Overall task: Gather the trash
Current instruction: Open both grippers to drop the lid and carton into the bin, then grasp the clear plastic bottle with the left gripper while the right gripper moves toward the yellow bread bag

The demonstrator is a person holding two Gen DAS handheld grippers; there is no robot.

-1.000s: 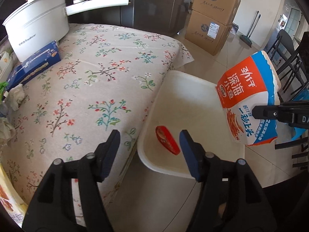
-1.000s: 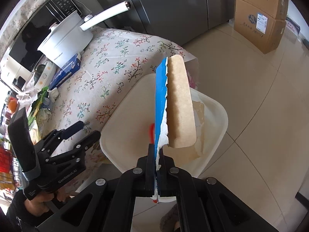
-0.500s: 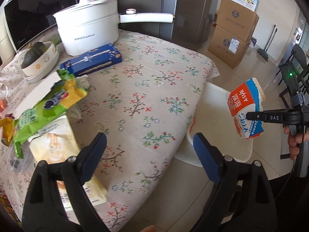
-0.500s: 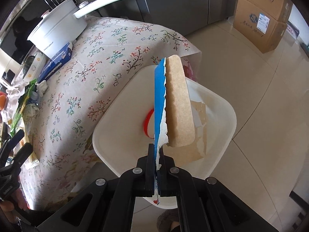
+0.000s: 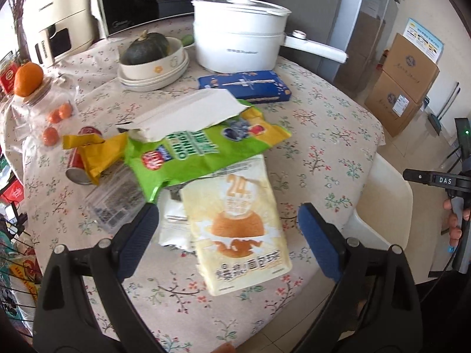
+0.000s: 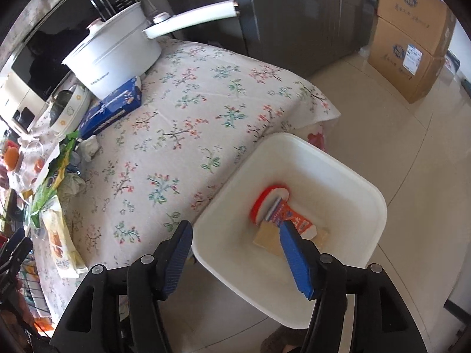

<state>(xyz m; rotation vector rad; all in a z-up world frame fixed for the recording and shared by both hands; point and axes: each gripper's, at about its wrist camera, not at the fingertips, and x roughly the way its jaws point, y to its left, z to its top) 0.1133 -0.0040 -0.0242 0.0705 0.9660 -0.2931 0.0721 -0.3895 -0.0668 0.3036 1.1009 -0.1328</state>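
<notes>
Floral cloth over table (image 5: 329,135), left wrist view: left gripper (image 5: 229,232) spread wide, jaws just been opening, nothing pinched, hanging above a cream bread-ball packet (image 5: 238,229) lying flat near the table's near edge. Packet partly overlapping a white wrapper (image 5: 173,226) on its left; green snack bag (image 5: 200,147) touching its far end, torn white card (image 5: 182,114) on top of the bag. Yellow wrapper (image 5: 94,150) and red can (image 5: 78,164) at left; clear plastic tray (image 5: 114,203) just near of them. Blue box (image 5: 244,85), white pot (image 5: 238,41) and bowl holding a dark squash (image 5: 145,50) at far side. White bin (image 5: 382,203) at right, beside the table edge; right gripper's black body visible further right, above the bin side. Right wrist view: right gripper (image 6: 235,253) parted, jaws just been opening, nothing between the pads; right finger over the bin (image 6: 294,150). Orange-and-white snack bag (image 6: 290,217) lying in the bin bottom, apart from the pads, with a red wrapper (image 6: 259,206) beside it and tan card (image 6: 269,236) under it. Bin on the floor, touching the hanging cloth (image 6: 206,111). Cardboard boxes (image 6: 412,47) stacked at far right.
</notes>
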